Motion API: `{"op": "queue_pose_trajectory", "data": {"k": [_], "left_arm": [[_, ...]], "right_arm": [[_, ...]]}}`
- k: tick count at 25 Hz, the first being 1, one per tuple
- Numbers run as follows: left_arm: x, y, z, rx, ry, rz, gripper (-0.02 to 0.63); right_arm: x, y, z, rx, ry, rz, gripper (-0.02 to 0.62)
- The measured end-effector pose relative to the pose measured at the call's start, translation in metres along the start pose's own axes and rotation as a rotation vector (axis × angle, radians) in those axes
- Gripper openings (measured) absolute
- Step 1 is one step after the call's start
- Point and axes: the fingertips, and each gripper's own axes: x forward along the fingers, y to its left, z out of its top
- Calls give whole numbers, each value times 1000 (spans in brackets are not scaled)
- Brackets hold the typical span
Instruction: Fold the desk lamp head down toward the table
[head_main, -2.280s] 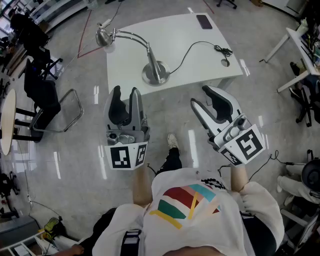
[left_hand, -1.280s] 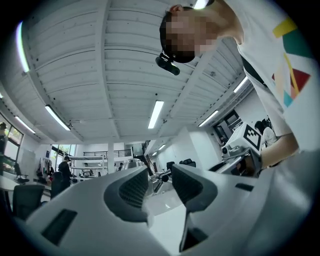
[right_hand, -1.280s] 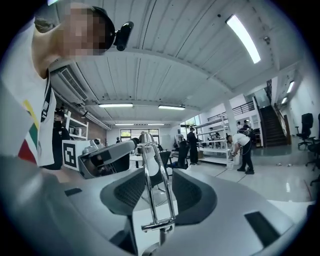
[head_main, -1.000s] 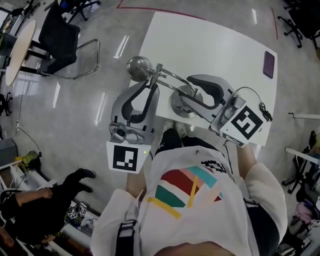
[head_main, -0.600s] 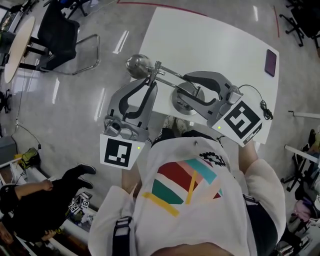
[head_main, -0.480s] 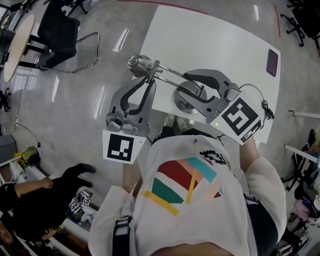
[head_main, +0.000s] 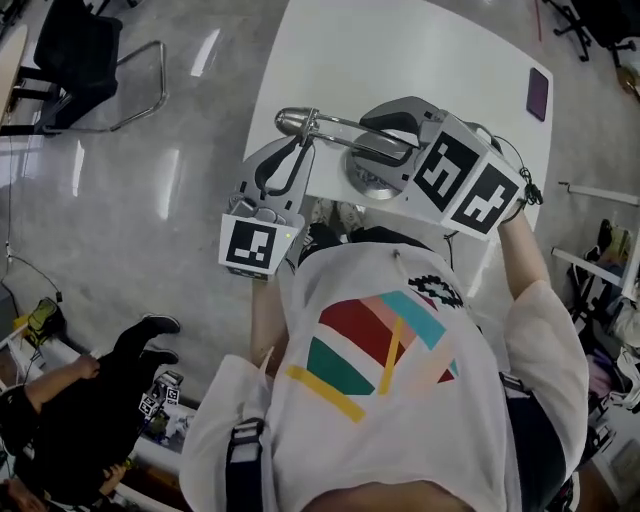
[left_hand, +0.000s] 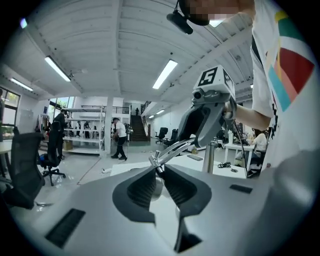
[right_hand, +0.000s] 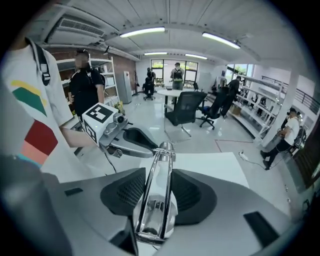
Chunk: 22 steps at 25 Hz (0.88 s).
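A chrome desk lamp stands at the white table's (head_main: 400, 50) near edge. Its head (head_main: 288, 121) is at the left and its round base (head_main: 368, 182) at the right. My left gripper (head_main: 300, 147) is shut on the lamp head (left_hand: 158, 181), just below the joint. The twin-rod lamp arm (right_hand: 159, 165) runs straight between the pads of my right gripper (right_hand: 159, 175), which is shut on it. In the head view the right gripper (head_main: 382, 124) points steeply down over the arm, and its marker cube hides part of the base. The left gripper view shows the right gripper (left_hand: 209, 107) above the arm.
A dark phone (head_main: 537, 92) lies at the table's far right corner. The lamp's black cable (head_main: 525, 190) trails off the right edge. A black chair (head_main: 80, 50) stands on the floor at the left. A person (head_main: 60, 410) crouches at the lower left.
Both grippers have sunk toward the table with the lamp's arm and head between them. The right gripper has tipped steeply downward, so its marker cube now faces up.
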Motion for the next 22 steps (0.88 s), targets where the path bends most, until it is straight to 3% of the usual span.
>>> {"op": "queue_pose_trajectory", "data": {"k": [4, 9, 15, 22], "left_arm": [[10, -1, -35, -69, 109, -43, 97], [19, -10, -56, -165, 113, -69, 98], [23, -20, -70, -227, 113, -109, 98], [27, -29, -77, -239, 128, -122, 103]], "right_arm": [[18, -3, -7, 0, 131, 68, 160], [29, -2, -15, -12, 247, 93, 160], [33, 2, -25, 4, 273, 108, 160], [33, 5, -33, 8, 274, 110, 160]]}}
